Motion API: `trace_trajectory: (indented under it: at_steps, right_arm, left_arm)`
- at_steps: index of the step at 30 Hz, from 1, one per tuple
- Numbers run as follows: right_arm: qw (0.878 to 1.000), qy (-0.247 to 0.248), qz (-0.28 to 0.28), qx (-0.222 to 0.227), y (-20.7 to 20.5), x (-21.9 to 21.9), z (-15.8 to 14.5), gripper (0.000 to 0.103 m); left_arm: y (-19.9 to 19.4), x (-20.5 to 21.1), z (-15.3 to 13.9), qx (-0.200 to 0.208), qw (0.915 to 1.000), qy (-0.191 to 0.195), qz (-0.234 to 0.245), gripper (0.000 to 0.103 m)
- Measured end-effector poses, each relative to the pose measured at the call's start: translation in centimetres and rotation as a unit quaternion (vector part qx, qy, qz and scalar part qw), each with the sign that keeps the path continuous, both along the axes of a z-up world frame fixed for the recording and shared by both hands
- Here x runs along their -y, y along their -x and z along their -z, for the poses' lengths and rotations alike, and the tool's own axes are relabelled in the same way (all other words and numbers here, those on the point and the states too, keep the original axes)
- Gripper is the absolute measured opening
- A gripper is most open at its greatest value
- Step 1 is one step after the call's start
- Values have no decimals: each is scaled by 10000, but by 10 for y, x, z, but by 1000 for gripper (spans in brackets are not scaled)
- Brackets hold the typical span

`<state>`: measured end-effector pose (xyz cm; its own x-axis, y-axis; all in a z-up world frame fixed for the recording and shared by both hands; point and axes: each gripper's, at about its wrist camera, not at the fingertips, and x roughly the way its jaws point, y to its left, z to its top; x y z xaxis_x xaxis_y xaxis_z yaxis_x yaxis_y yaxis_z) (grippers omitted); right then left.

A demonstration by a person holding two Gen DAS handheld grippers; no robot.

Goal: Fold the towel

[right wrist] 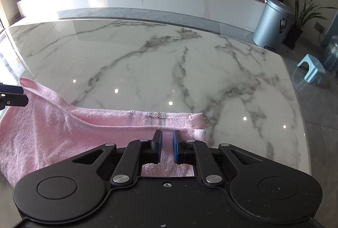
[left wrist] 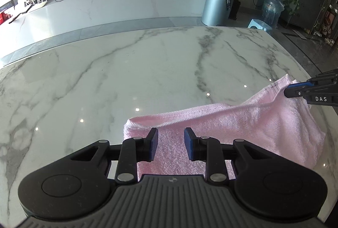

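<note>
Left wrist view: your left claw (left wrist: 171, 137) sits over the near-left corner of the pink towel (left wrist: 253, 122), at 6 o'clock in the frame.
Towel place: it lies on the marble desk (left wrist: 126, 69), running from 6 o'clock out to 3 o'clock, and rises toward both claws.
Left claw: its jaws are part closed with terry between the pads. The right wrist view shows the cloth tented up to it at 9 o'clock, so I judge that it grips that corner.
Right claw (right wrist: 167, 137): nearly closed, pinching the hemmed edge by the woven label band. A thin strip of pink shows between the pads.
Step in hand: both near corners look taken, and the fold itself is not yet made.
Next move: raise both corners together and level, then carry them toward 12 o'clock over the towel's far edge.
Watch: keep the two claws well apart so the edge stays taut. Slack between them will crease the fold.
</note>
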<state>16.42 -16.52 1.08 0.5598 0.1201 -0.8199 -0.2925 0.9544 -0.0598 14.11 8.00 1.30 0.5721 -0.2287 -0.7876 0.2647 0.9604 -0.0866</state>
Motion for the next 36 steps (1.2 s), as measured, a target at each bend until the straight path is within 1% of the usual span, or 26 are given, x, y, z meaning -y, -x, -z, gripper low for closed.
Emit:
trace_trajectory:
  at_steps: [3,6,8,12,16,17,18,19,22,24,26,28,29,30,31,34,36]
  right_arm:
    - [10000,29,56,-61,-4,0,10,9]
    - [9999,77,67,-25,-2,-2,17,9]
    - [9999,123,59,31,1,-3,19,9]
    - [9997,194,52,122,4,-5,21,9]
    - [9996,247,74,83,4,-7,16,10]
    - [9996,251,90,100,6,-7,13,11]
    - [9995,251,102,134,9,-8,7,18]
    - [9995,251,114,167,13,-9,2,25]
    - [9994,183,116,287,24,-11,-11,39]
    - [9991,51,127,396,38,-13,-23,43]
    - [9987,-100,157,469,52,-15,-31,44]
    - [9981,-280,209,516,70,-16,-37,50]
    - [9976,-370,235,539,79,-16,-40,51]
    - [9970,-461,261,562,89,-17,-43,52]
    - [9965,-537,288,580,98,-17,-45,53]
    - [9953,-665,385,598,128,-23,-45,54]
    - [9942,-754,466,603,145,-25,-44,55]
  left_arm:
    - [-1,-6,9,-81,10000,-20,-18,26]
    - [0,-10,16,-174,9998,-27,-64,26]
    - [3,-15,20,-120,9999,56,-79,26]
    - [3,-15,19,-109,9999,61,-109,26]
    - [5,-15,13,-140,9996,155,-195,28]
    - [7,-16,11,-140,9994,208,-224,30]
    - [9,-17,8,-127,9993,256,-252,35]
    - [13,-17,4,-79,9992,280,-278,36]
    - [29,-14,-8,98,9990,270,-353,42]
    - [43,-14,-16,187,9981,397,-430,49]
    - [58,-15,-24,293,9968,530,-529,51]
    - [75,-15,-31,397,9954,603,-628,56]
    - [82,-15,-33,416,9948,645,-668,64]
    - [89,-15,-35,436,9942,687,-708,76]
    - [97,-15,-37,455,9935,728,-748,80]
    - [121,-14,-41,510,9915,838,-858,82]
    - [133,-13,-41,549,9910,827,-894,83]
